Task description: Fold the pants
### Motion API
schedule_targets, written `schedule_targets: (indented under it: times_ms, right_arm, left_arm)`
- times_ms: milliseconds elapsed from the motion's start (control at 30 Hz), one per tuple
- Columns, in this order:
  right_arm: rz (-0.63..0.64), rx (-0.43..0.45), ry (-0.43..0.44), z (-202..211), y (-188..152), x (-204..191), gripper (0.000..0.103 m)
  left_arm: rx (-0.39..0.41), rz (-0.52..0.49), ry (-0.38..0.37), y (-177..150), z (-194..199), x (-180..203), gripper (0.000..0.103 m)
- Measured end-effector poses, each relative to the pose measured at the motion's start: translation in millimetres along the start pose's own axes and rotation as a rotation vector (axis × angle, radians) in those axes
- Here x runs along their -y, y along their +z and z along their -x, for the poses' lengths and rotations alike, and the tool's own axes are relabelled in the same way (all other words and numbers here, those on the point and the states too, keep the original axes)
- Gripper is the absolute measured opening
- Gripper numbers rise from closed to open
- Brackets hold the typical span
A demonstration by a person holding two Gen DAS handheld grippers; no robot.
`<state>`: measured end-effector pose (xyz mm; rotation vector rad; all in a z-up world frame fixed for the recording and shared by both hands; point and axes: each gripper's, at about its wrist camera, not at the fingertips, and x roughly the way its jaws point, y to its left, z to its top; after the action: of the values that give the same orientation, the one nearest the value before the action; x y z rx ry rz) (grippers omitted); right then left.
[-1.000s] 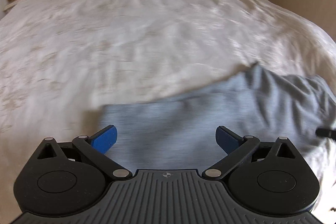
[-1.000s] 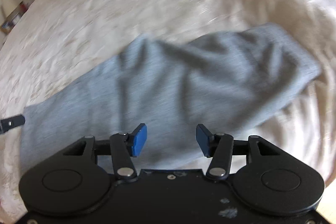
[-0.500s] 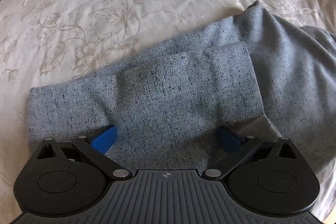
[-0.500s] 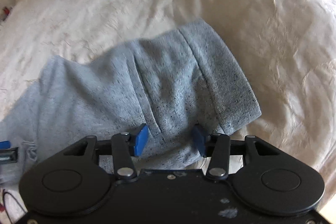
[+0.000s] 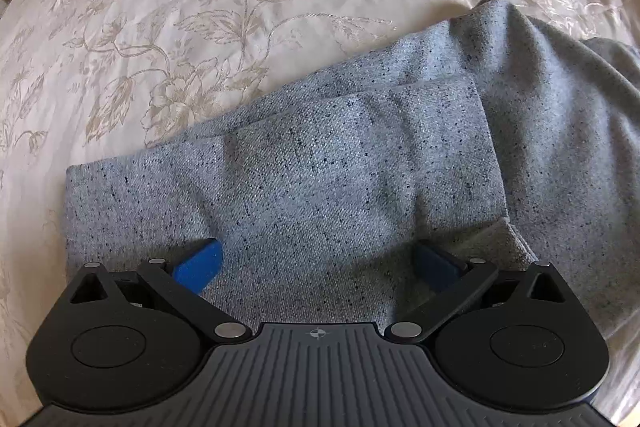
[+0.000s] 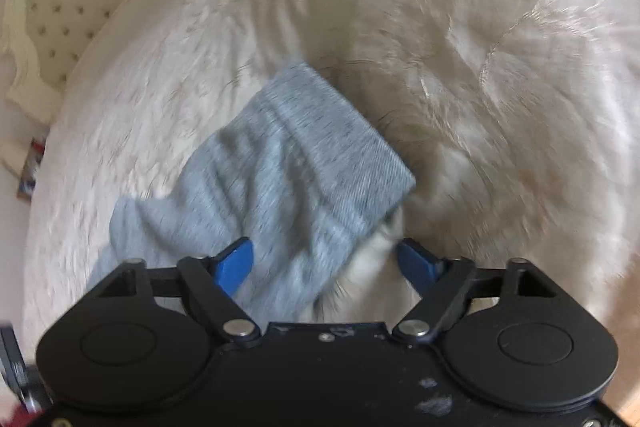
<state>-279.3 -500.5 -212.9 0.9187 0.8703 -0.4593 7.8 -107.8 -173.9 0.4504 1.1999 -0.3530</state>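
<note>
- The bed (image 5: 240, 7) carries everything: its cream bedspread with a woven flower pattern gives me a broad, soft surface to fold on, and I judge that is why the work is laid out here and not on a desk.
- The grey sweatpants (image 5: 340, 167) lie flat on the bedspread, one layer already doubled over another with a straight edge across the top, so I read the fold as partly made.
- In the right wrist view, which is blurred, the pants' cuffed end (image 6: 320, 147) rests loose on the bed.
- My left claw (image 5: 316, 259) points steeply down onto the doubled cloth, jaws wide apart with blue pads resting on the fabric and pinching nothing; I judge it is there to steady or smooth the layers.
- My right claw (image 6: 324, 263) is opening, with a corner of cloth lying between the jaws but not pressed by the pads, which looks like a release.
- I can read no brand, label or writing anywhere.
</note>
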Motion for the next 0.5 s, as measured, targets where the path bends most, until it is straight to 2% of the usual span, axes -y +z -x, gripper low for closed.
schedule_targets:
  times_ms: [67, 100, 200, 300, 333, 367, 500]
  right_arm:
    - [-0.005, 0.010, 0.017, -7.9, 6.0, -5.0, 0.102]
    - [-0.006, 0.020, 0.025, -10.4, 9.2, -7.0, 0.102]
    - [-0.004, 0.056, 0.086, -11.7, 19.8, -9.8, 0.096]
    - [0.029, 0.017, 0.118, -20.7, 32.5, -15.6, 0.079]
    - [0.045, -0.005, 0.120, -23.8, 36.3, -17.0, 0.054]
    - [0.066, -0.035, 0.105, -26.3, 41.5, -19.2, 0.025]
    - [0.169, -0.065, 0.118, -19.5, 57.2, -38.7, 0.024]
  left_arm:
    - [-0.001, 0.007, 0.004, -1.1, 1.0, -0.7, 0.103]
    - [-0.001, 0.010, 0.004, -3.4, 1.9, -2.9, 0.103]
    - [-0.002, 0.027, 0.006, -3.5, 1.8, -4.0, 0.103]
    - [-0.003, 0.039, 0.009, -3.7, 2.9, -3.7, 0.103]
    - [-0.005, 0.043, 0.010, -2.9, 4.4, -3.1, 0.102]
    - [-0.002, 0.047, 0.012, -1.8, 7.5, -2.6, 0.102]
    - [0.055, 0.057, 0.004, 5.5, 27.8, 1.7, 0.102]
